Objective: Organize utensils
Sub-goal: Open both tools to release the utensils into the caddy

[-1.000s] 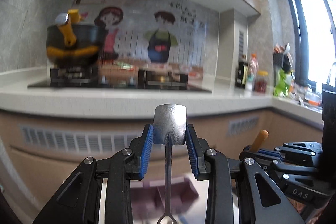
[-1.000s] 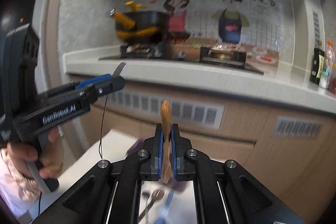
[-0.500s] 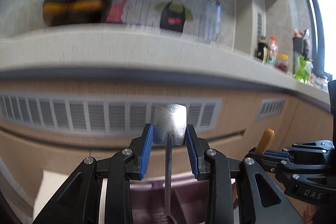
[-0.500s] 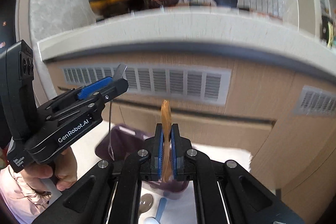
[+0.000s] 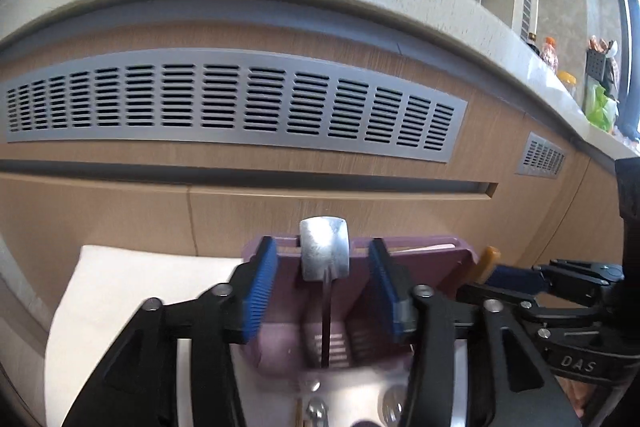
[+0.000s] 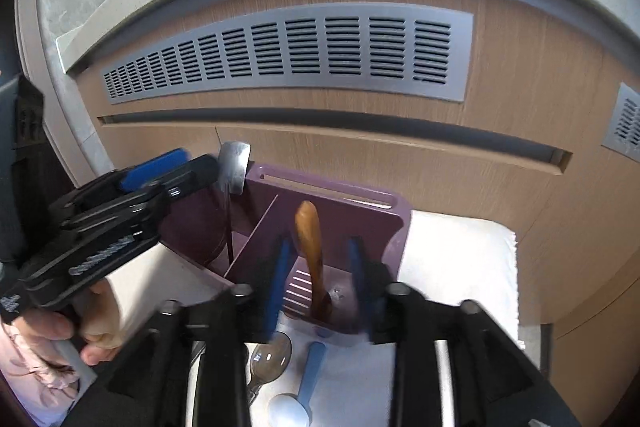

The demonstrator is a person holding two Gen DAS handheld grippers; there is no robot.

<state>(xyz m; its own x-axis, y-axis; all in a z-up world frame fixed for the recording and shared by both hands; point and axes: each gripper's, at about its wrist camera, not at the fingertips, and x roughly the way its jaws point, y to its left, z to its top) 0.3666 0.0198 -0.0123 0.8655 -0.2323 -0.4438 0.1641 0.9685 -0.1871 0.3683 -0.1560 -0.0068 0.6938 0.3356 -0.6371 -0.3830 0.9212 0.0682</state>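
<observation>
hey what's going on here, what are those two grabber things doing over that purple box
A person is sorting utensils into a purple divided caddy on a white cloth. The left gripper stands open around a metal utensil whose handle reaches down into one compartment. The right gripper is open too, with a wooden utensil standing in the next compartment between its fingers. A clear spoon and a blue spoon lie on the cloth in front.
</observation>
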